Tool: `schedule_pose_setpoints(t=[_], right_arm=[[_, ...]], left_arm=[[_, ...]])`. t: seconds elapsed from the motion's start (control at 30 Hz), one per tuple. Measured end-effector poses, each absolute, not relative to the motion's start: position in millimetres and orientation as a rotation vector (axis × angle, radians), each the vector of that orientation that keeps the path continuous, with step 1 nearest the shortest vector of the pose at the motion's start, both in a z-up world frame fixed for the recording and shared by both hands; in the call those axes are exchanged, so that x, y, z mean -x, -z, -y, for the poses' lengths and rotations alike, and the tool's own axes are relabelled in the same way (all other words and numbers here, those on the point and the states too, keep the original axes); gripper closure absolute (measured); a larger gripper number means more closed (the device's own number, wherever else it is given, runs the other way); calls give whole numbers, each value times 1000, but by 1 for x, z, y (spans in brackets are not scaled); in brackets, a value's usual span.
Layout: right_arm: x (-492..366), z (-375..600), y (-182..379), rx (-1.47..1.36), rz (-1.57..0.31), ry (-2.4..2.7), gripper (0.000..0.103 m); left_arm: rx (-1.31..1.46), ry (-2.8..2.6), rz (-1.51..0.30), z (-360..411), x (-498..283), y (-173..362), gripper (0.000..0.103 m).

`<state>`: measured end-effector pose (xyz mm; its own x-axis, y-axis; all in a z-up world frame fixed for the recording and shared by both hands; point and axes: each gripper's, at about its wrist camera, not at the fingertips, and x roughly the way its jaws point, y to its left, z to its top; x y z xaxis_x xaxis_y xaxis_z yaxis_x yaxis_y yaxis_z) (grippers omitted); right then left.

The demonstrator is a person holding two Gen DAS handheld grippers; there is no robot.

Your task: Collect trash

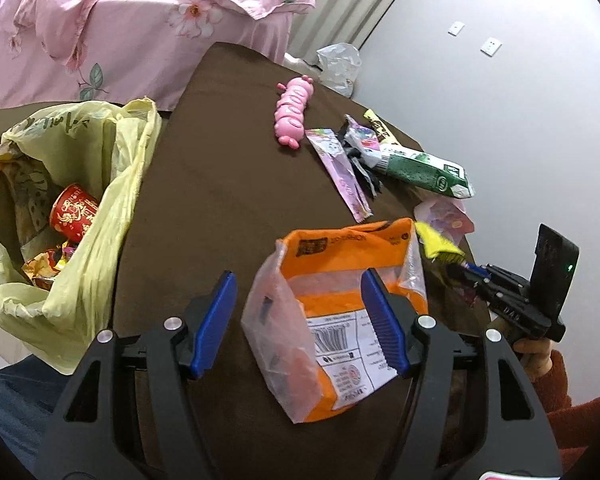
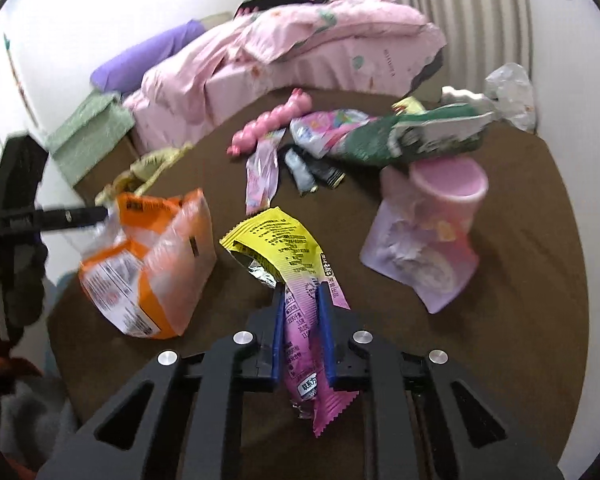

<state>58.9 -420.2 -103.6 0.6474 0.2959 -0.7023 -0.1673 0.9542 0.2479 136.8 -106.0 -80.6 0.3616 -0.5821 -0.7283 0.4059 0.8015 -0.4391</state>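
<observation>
A bed [image 1: 112, 36] with pink floral bedding fills the upper left of the left view, and a purple pillow [image 2: 148, 56] lies on it. Pale ribbed curtains [image 2: 460, 20] hang behind. A grey wall [image 1: 480, 100] at right carries two white sockets [image 1: 491, 46]. A brown cloth [image 1: 228, 160] covers the table.

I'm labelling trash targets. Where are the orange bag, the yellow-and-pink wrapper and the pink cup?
orange bag [image 1: 332, 256]: left wrist view, orange upper panel.
yellow-and-pink wrapper [image 2: 288, 244]: right wrist view, yellow printed part.
pink cup [image 2: 452, 192]: right wrist view, side wall.
</observation>
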Motion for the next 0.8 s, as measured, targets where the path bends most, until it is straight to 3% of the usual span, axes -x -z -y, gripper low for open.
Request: schedule_pose_setpoints(t=[0.07, 0.23, 0.37, 0.53, 0.8], right_arm=[[-54, 423, 99, -187, -812, -261, 87], [-47, 419, 94, -164, -809, -257, 87], [-44, 412, 88, -141, -798, -257, 87], [-43, 405, 77, -130, -767, -263, 87], [-36, 391, 41, -93, -679, -283, 87]], left_arm=[[183, 636, -1026, 109, -134, 83, 42], [135, 580, -1061, 116, -129, 95, 60], [126, 557, -1067, 116, -124, 96, 62], [94, 536, -1059, 114, -118, 96, 73], [123, 516, -921, 93, -113, 52, 76]])
